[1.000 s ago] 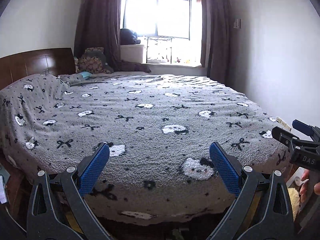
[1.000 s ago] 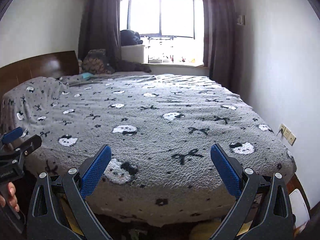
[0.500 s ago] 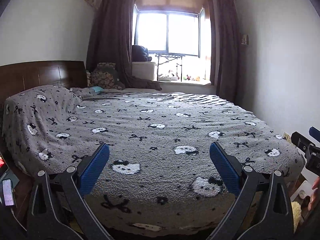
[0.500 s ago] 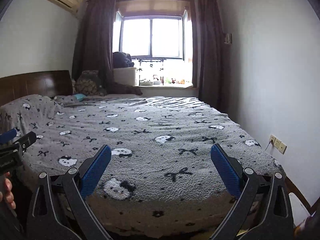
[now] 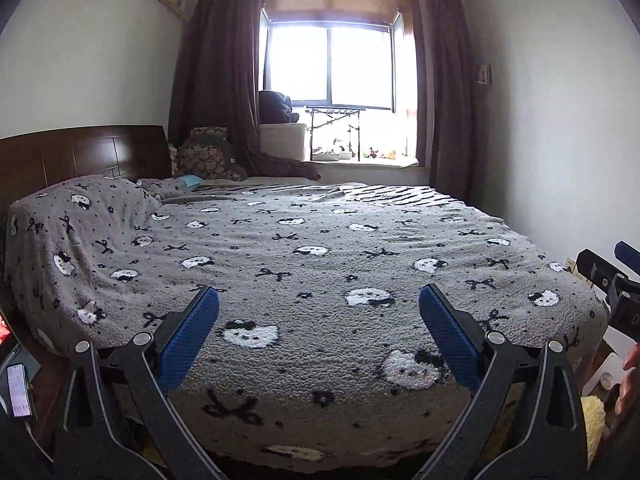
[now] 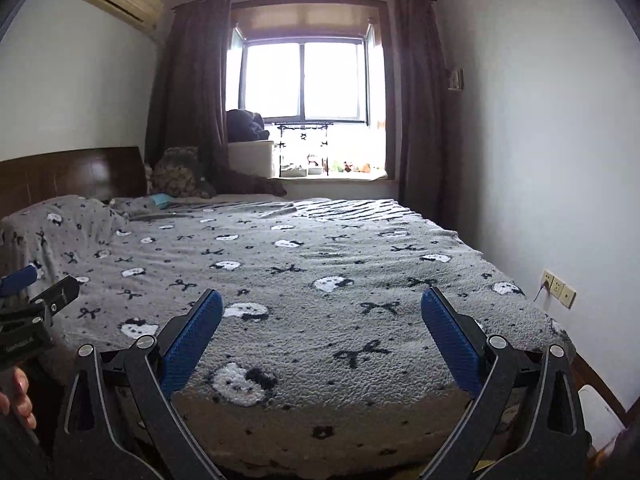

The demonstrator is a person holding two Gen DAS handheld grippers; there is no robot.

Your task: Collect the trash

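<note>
A home bedroom: a blanket-covered bed [image 5: 320, 280], wooden headboard [image 5: 80, 156] and curtained window [image 5: 332, 68].

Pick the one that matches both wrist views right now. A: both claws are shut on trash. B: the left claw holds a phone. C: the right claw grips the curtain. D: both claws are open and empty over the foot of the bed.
D: the left claw and the right claw each show blue pads spread wide with only the blanket visible between them.
</note>
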